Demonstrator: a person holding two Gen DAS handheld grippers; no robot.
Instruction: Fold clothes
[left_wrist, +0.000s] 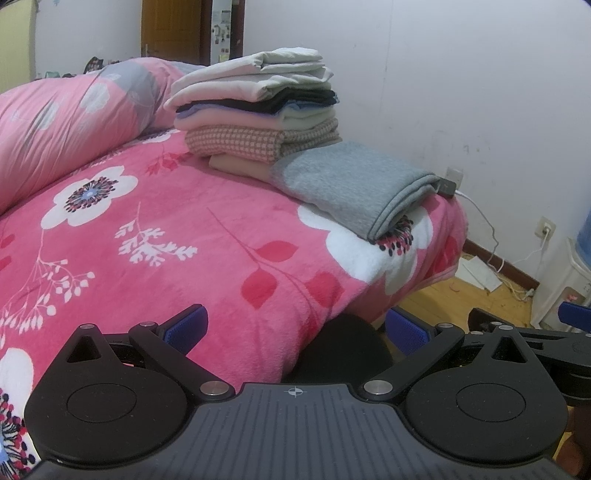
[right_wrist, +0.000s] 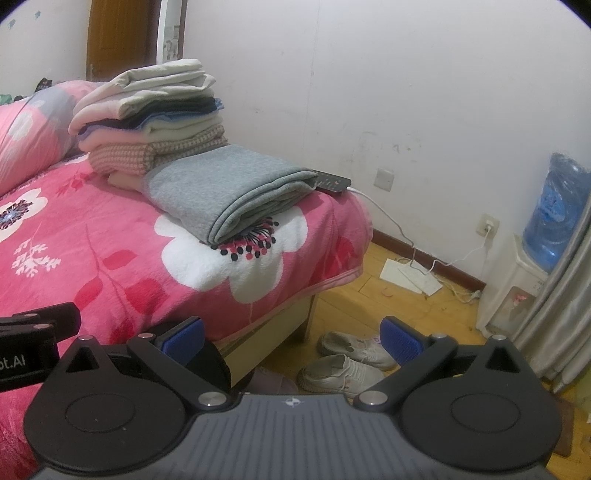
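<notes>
Both tongs are held low and level at the foot of the bed (left_wrist: 177, 229), side by side, pointing toward the far wall. The left tongs (left_wrist: 295, 332) hang over the pink flowered blanket's edge, blue pads spread wide, gripping nothing. The right tongs (right_wrist: 291, 338) sit beyond the bed's corner above the wooden floor, also spread wide and empty, a pair of white sneakers (right_wrist: 347, 363) showing between the pads. At about one o'clock from the left tongs, a folded grey garment (left_wrist: 354, 188) lies on the bed, touching a tall stack of folded clothes (left_wrist: 258, 110) behind it.
</notes>
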